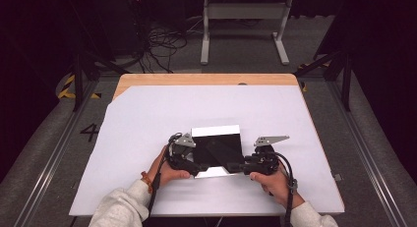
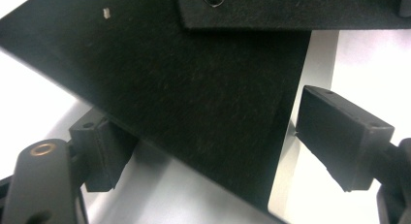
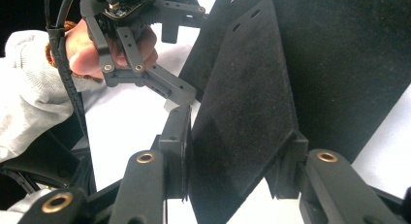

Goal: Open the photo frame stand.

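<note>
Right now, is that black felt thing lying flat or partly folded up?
Partly folded: in the right gripper view one flap of the black felt sheet stands on edge, pinched between the right tongs, while the rest lies flat.

felt sheet (image 1: 219, 148) on table (image 1: 147, 119), between tools

Room dim, edges in deep shadow. Floor (image 1: 236, 52) grey carpet. Wooden table (image 1: 206, 79) at centre, pale top strip bare, rest under white sheet (image 1: 147, 119). Beyond table, white metal stand (image 1: 243, 28) on two splayed feet. Left of it, tangle of black cables (image 1: 157, 45) on carpet. Black frame struts (image 1: 78, 74) at both sides. Yellow-black hazard tape (image 1: 69, 89) on floor at left, painted numeral 4 (image 1: 90, 132) near it. Metal rails (image 1: 366, 153) run along both sides of table.
</note>
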The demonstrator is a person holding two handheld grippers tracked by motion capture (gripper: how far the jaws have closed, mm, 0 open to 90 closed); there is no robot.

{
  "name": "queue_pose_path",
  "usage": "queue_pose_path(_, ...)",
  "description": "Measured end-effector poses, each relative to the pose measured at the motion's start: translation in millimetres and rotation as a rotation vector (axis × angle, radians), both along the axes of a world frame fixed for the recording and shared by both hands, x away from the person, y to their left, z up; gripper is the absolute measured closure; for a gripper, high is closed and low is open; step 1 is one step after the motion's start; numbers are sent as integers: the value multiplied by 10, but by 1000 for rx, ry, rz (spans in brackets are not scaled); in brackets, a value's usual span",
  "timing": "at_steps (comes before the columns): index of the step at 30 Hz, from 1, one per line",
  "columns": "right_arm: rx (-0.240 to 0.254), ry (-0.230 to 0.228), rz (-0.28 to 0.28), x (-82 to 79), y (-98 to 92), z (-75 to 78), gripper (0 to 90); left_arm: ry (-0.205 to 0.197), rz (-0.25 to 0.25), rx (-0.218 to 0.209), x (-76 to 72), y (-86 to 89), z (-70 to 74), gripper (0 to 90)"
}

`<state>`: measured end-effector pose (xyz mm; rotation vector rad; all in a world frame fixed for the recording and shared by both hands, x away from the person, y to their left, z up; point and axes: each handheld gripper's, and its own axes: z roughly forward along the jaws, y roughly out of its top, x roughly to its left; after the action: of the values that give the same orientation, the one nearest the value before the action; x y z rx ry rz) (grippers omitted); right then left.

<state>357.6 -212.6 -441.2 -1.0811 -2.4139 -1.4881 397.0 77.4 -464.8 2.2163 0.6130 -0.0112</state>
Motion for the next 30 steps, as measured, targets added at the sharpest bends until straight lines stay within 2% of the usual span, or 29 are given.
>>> queue_pose_path(6, -12, -17, 9, -22, 4, 15, 589, 7, -5, -19, 13, 27, 17, 207)
queue_pose_path(10, -14, -28, 11, -30, 10, 30, 589, 9, -2, -43, 38, 84, 42, 303)
queue_pose_path(16, -37, -54, 3, -31, 19, 43, 596, -26, 6, -69, 57, 155, 126, 409)
queue_pose_path(24, -69, -86, -19, -15, 46, 46, 626, -109, 18, -67, 96, 149, 239, 487)
queue_pose_path(30, -106, -107, -9, -6, 87, 30, 684, -201, 32, -28, 74, 89, 347, 536)
